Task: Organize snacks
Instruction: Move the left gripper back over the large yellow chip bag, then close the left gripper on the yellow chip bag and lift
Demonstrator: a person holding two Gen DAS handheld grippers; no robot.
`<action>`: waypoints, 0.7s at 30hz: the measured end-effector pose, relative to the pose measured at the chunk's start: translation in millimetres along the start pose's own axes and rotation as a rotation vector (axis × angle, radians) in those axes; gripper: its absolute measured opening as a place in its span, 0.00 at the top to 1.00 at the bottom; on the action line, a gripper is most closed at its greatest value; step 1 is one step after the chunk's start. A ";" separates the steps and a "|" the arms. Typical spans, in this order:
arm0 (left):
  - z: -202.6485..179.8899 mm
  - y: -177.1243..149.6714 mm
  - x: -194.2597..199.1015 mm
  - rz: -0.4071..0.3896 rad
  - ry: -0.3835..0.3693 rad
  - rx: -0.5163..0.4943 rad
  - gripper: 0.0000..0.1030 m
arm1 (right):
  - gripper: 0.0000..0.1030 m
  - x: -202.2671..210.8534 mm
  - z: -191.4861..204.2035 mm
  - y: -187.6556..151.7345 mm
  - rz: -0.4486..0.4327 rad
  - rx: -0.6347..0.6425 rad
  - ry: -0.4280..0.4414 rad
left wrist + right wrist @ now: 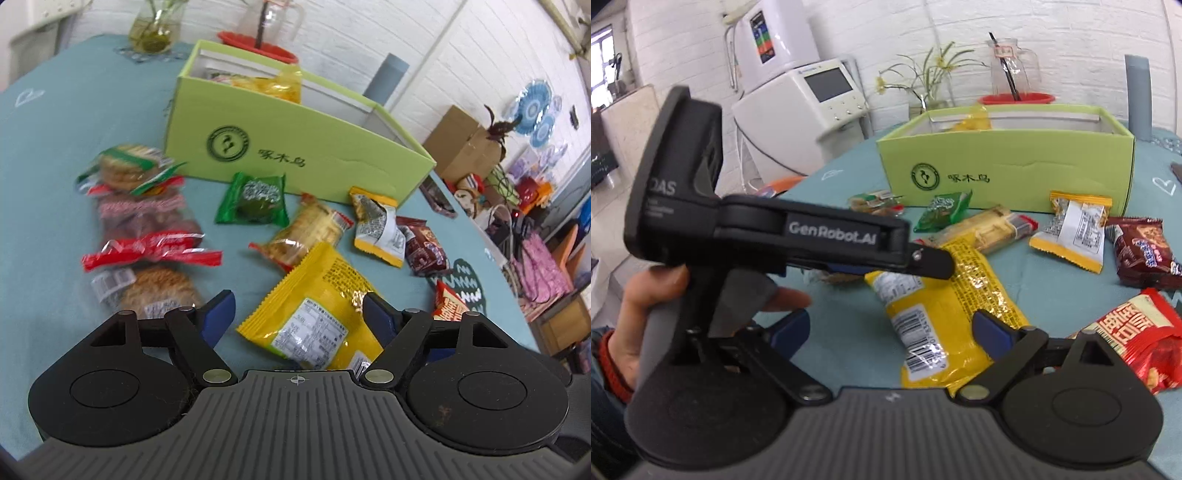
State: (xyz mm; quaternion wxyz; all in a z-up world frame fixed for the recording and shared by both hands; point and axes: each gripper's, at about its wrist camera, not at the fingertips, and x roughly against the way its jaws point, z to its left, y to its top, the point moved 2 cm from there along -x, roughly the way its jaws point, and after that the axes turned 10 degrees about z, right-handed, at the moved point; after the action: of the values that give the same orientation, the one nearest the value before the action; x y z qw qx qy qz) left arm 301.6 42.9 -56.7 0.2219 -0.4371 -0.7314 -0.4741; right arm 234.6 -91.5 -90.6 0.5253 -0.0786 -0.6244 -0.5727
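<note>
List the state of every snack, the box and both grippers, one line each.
left gripper: open, over the big yellow packet
right gripper: open, holding nothing
big yellow packet: flat on the table, ungripped
green box: open, a yellow snack inside
green packet: on the table, outside the box
brown packet: on the table
red packet: on the table

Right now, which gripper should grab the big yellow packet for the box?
Left, probably. The left gripper is open astride the big yellow packet; the right gripper, also open, sits farther back.
</note>
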 end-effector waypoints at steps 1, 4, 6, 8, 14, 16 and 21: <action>3.0 -2.7 4.5 -0.003 -0.019 0.019 0.38 | 0.09 2.1 -0.5 2.8 -0.011 0.028 -0.035; 6.3 -7.6 11.0 -0.012 -0.046 0.044 0.36 | 0.09 -6.4 -14.7 12.0 -0.006 0.025 -0.089; 5.8 -8.8 8.5 0.001 -0.054 0.050 0.36 | 0.09 -19.6 -24.6 14.7 0.030 -0.009 -0.066; 6.5 -10.1 5.9 0.018 -0.070 0.060 0.36 | 0.09 -28.8 -26.5 10.6 0.076 -0.041 -0.026; 3.8 -13.4 5.5 0.025 -0.066 0.038 0.35 | 0.09 -13.5 6.3 -5.7 0.046 0.030 -0.009; 3.2 -12.1 2.2 0.034 -0.066 0.040 0.35 | 0.09 -17.0 5.5 -2.6 0.048 0.029 -0.040; -3.2 -17.1 0.6 0.024 -0.039 -0.013 0.34 | 0.08 -34.8 3.8 -6.8 0.082 0.006 -0.033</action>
State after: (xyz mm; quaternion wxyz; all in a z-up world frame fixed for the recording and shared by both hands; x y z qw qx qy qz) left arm 286.4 37.3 -63.3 0.2103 -0.4566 -0.7272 -0.4674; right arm 242.9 -73.2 -120.1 0.5382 -0.1118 -0.6311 -0.5473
